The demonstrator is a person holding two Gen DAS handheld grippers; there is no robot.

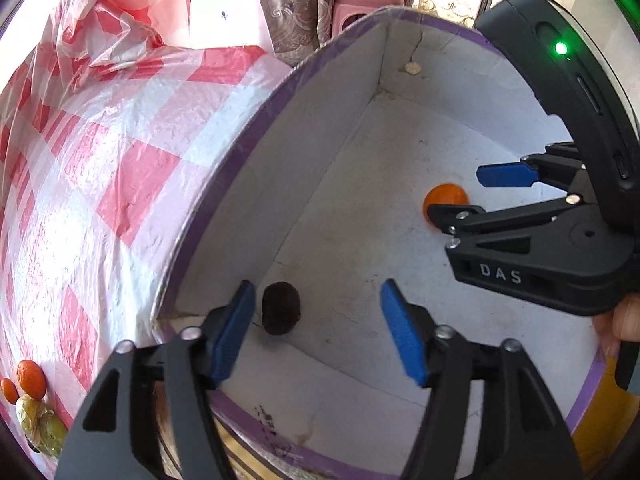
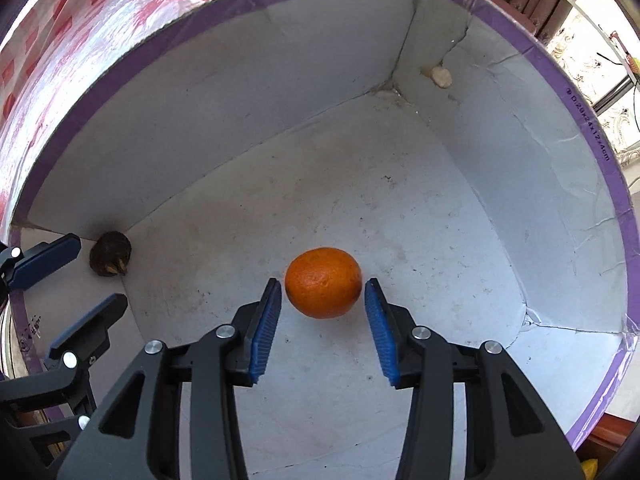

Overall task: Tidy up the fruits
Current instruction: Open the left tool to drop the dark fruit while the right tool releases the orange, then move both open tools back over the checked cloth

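Observation:
A white cardboard box with a purple rim (image 1: 224, 168) (image 2: 160, 36) lies open below both grippers. An orange (image 2: 323, 282) rests on the box floor between the fingertips of my right gripper (image 2: 323, 292), whose jaws are open with small gaps on both sides. The orange also shows in the left wrist view (image 1: 446, 196) behind the right gripper (image 1: 460, 192). A dark brown round fruit (image 1: 280, 307) (image 2: 110, 259) sits in the box corner. My left gripper (image 1: 318, 300) is open and empty, just right of the dark fruit; it also shows in the right wrist view (image 2: 76, 276).
A red-and-white checked plastic cloth (image 1: 100, 152) covers the table left of the box. Two small oranges (image 1: 30, 378) and a yellow-green fruit (image 1: 40, 424) lie on it at the lower left. A pink stool (image 1: 360, 4) and curtains stand behind.

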